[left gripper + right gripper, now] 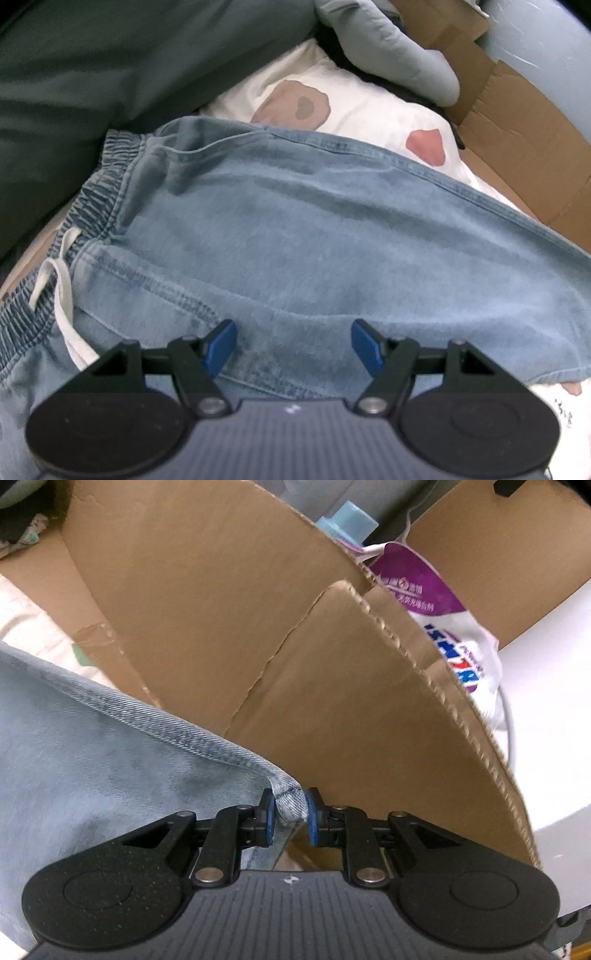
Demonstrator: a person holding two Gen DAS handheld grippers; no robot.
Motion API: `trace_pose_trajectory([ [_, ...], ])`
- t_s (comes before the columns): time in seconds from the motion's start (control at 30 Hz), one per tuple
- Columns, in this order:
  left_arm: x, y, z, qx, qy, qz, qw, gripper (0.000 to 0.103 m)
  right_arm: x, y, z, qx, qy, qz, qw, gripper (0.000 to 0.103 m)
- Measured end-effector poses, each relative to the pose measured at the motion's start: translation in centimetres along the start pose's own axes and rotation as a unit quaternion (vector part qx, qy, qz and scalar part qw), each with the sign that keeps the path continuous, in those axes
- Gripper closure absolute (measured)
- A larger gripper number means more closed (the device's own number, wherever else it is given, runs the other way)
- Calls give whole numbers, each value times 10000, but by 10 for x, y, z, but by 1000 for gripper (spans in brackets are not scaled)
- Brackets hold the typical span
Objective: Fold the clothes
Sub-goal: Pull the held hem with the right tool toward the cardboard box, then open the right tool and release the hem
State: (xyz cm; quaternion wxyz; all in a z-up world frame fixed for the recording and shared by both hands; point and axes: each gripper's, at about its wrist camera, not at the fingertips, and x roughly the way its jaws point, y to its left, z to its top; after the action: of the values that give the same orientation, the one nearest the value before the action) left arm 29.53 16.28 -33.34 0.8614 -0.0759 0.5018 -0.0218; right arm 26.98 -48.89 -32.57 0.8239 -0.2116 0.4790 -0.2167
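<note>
Right gripper (290,818) fingers clamped on hem corner of denim shorts (295,236), close against cardboard box (332,701); left gripper (293,347) fingers apart, over shorts spread on white printed cloth (351,107).

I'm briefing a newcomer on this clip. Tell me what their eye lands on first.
The light denim trousers fill the left wrist view, spread over a white printed cloth. The right gripper pinches a hem corner of the denim, brown cardboard flaps rising behind it. The left gripper hangs open above the fabric.
</note>
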Motion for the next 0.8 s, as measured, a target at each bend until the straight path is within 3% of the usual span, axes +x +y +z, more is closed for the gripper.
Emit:
trace_pose_trajectory([
  [0.13,-2,-5,2,-15,-37,-43,10000,31,4,1,4,67,-83,-138,9998,82],
  [0.17,-3,-7,1,7,-45,-70,10000,31,3,1,2,195,-83,-61,9998,73],
  [0.27,-6,-14,-4,132,-58,-142,9998,31,-2,-2,-5,543,-93,109,9984,61],
  [0.5,-6,-31,1,511,-108,-179,9985,31,-12,-2,-21,970,-247,500,9937,60],
  [0.8,17,-44,53,917,-343,-5,9952,33,-19,25,-6,792,-578,1294,9867,60],
])
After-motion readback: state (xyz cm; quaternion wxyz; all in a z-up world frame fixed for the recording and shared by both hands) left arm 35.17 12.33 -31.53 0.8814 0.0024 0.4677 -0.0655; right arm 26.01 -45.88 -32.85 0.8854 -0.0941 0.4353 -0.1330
